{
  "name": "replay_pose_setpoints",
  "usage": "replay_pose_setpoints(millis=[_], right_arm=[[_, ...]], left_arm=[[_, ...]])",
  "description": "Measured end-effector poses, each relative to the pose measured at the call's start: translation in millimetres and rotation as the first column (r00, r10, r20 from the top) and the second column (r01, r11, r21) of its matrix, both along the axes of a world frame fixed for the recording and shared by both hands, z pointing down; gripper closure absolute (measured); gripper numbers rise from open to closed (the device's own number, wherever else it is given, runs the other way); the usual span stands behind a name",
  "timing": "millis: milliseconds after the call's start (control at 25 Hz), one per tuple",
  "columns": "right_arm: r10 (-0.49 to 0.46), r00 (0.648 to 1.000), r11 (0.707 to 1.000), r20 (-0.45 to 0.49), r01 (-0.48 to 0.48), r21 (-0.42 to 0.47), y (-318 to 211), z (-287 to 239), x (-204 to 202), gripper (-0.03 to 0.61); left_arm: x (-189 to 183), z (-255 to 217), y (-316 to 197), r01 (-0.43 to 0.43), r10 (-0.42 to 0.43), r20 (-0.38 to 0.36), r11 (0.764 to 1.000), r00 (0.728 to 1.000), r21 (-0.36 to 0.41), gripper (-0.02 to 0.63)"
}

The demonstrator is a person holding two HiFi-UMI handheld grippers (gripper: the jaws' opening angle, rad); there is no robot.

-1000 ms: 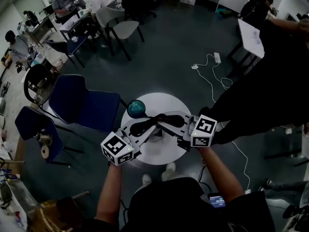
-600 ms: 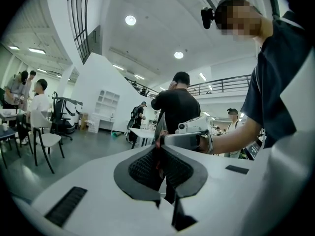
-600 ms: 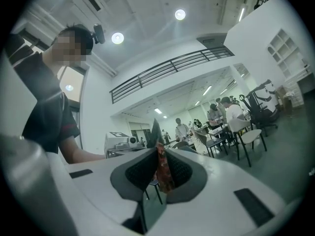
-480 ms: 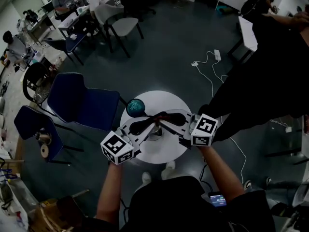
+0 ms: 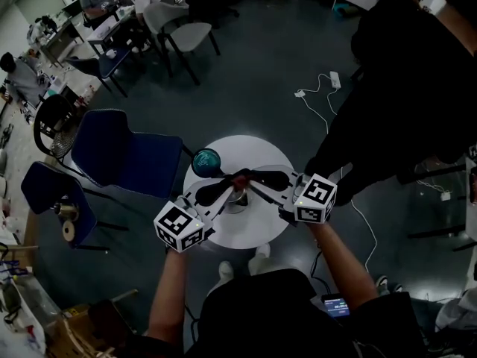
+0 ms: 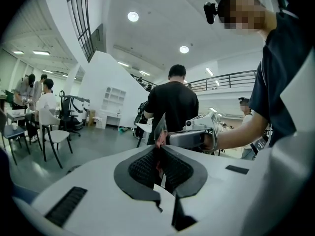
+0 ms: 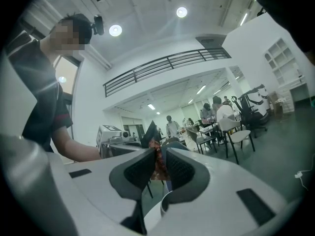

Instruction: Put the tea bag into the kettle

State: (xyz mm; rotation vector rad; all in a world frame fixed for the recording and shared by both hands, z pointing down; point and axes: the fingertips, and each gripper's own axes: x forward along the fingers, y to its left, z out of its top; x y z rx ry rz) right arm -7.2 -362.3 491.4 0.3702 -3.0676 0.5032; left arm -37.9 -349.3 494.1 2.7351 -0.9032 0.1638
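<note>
From the head we're looking steeply down on the table (image 5: 246, 154); gripper views face each other, sharing the tea bag (image 7: 158, 162) close-up.

place: open-plan lab | signs: desks (image 5: 112, 30), chairs (image 5: 123, 154), floor cables (image 5: 322, 101), mezzanine railing (image 7: 162, 65)

Matt white plastic shells on left gripper (image 6: 158, 150) & right gripper (image 7: 160, 149), black ribbed rubbery pads (image 6: 143, 167), reddish tea bag (image 7: 158, 163) w/ slight sheen, smooth white table (image 5: 253, 151), glossy teal ball (image 5: 207, 161), blue cloth chair (image 5: 127, 159), dark semi-gloss floor (image 5: 261, 88)
</note>
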Motion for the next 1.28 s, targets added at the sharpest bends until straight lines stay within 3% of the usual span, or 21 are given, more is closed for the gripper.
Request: replay_pose_setpoints(millis=[280,640,1280], right_arm=[[0.094,0.995,0.996,-0.044,-0.095,-0.004,-14.9,15.4,27.2,0.522],[0.099,0.993,0.995,-0.068,-0.100,-0.004,-15.2,23.0,36.0,0.522],[0.096,0.991,0.995,-0.089,-0.097,-0.003,-9.6,31.8,40.9,0.529]], left_arm=[[-10.0,18.2,-10.3,0.099,-0.098,0.035,0.995,0.995,-0.031,0.581],[-17.4,56.5,-24.4,0.199,-0.187,0.136,0.976,0.973,-0.086,0.581],[-30.4,114.8,-21.8,0.280,-0.237,0.249,0.948,0.939,-0.151,0.581]])
